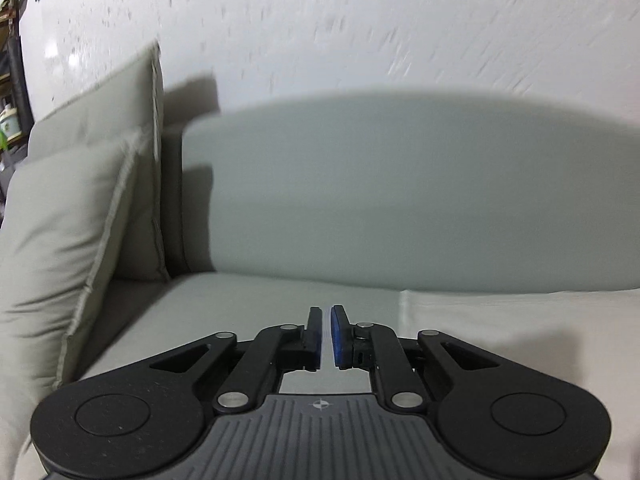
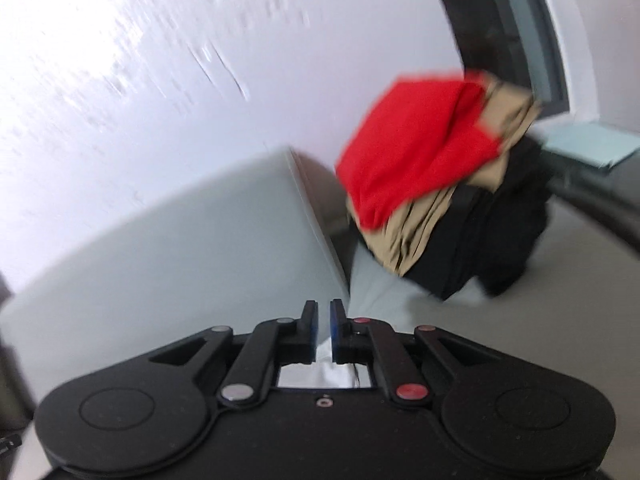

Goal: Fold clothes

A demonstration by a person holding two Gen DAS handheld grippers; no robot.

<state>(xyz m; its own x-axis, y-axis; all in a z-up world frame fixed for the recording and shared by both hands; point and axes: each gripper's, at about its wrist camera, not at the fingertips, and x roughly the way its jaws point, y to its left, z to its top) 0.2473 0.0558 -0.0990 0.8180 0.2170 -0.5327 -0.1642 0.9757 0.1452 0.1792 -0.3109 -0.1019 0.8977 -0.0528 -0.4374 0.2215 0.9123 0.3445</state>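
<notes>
While blur smears pile | left tool nearly together | right tool pinches white cloth

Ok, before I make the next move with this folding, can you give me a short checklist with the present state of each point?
1. Right gripper has the white cloth: ok, fabric shows between its pads.
2. Left gripper has cloth: cannot tell; only a narrow gap shows, with no clear fabric in it.
3. Sofa seat ahead of the left gripper is bare: ok.
4. Clothes pile of red, tan and black lies apart from the right gripper: ok.
5. Cushions stand off to the side: ok.
6. Sharp view: not ok; both pictures are blurred.
</notes>
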